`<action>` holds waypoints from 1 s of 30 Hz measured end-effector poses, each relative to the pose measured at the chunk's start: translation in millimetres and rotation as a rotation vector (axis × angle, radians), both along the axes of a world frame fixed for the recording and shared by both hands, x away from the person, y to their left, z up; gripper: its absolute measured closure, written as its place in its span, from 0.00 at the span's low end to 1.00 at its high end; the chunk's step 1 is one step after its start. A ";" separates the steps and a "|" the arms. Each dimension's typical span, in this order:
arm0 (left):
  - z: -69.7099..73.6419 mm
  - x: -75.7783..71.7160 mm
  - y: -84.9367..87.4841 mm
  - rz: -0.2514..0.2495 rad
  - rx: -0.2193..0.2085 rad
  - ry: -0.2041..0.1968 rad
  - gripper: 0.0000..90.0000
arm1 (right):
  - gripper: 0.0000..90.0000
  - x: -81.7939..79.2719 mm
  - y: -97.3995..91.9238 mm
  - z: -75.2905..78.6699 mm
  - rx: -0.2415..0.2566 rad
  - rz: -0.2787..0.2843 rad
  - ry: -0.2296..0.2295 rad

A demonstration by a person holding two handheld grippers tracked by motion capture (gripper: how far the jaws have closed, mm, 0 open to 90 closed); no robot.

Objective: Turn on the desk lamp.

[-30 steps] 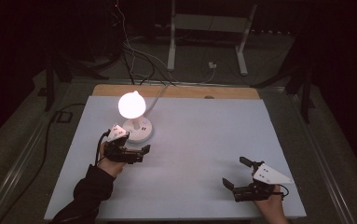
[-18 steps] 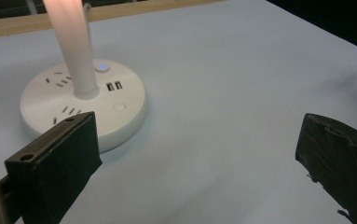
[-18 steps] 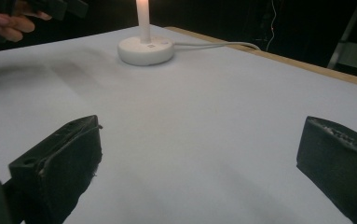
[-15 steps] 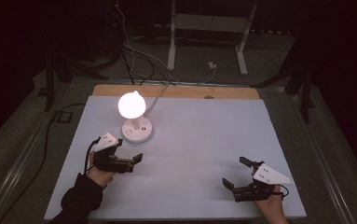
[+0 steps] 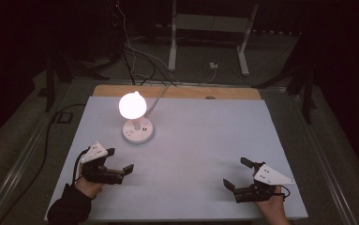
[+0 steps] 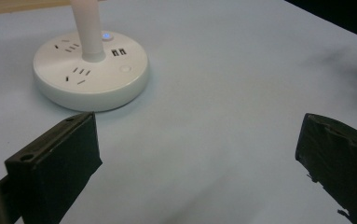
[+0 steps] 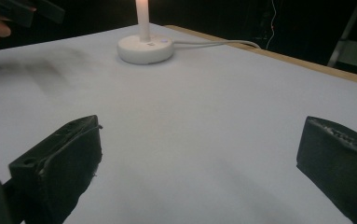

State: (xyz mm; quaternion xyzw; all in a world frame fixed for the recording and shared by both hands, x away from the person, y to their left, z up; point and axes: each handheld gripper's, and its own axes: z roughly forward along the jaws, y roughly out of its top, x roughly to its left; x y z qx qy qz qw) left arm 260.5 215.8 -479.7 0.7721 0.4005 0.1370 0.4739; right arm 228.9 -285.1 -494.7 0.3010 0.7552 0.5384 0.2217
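I hold the left gripper [image 5: 121,161] near the lit lamp [image 5: 133,117] and the right gripper [image 5: 237,174] well apart from it, both jaws spread, empty, over the worktop [image 5: 205,140].

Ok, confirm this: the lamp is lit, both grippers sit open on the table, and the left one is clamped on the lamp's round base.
Not quite. The left gripper holds nothing: in the left gripper view its jaws stand wide apart, short of the lamp's round base. The lamp is lit, and the right gripper is open too.
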 end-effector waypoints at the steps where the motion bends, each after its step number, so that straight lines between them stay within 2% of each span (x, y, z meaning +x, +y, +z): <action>1: -1.1 -1.6 2.1 -0.004 -0.002 -0.001 0.00 | 0.00 0.0 0.1 -0.3 0.000 0.000 0.001; 8: -9.7 -10.9 11.5 -0.013 0.024 0.015 0.00 | 0.00 -0.1 0.4 -0.6 -0.001 0.000 0.007; 12: -14.8 -14.8 14.3 -0.016 0.057 0.012 0.00 | 0.00 0.2 0.7 -1.0 -0.003 0.002 0.010; 19: -20.5 -21.0 12.5 -0.055 0.092 -0.005 0.00 | 0.00 0.2 1.0 -1.1 -0.003 0.002 0.011; 22: -21.8 -21.7 11.6 -0.076 0.090 -0.024 0.00 | 0.00 0.5 1.4 -1.2 -0.004 0.004 0.009; 25: -25.3 -20.0 9.5 -0.112 0.107 -0.008 0.00 | 0.00 0.7 2.0 -1.7 -0.005 0.008 0.013; 30: -27.2 -17.4 6.4 -0.133 0.088 -0.002 0.00 | 0.00 1.3 2.3 -2.0 -0.004 0.012 0.016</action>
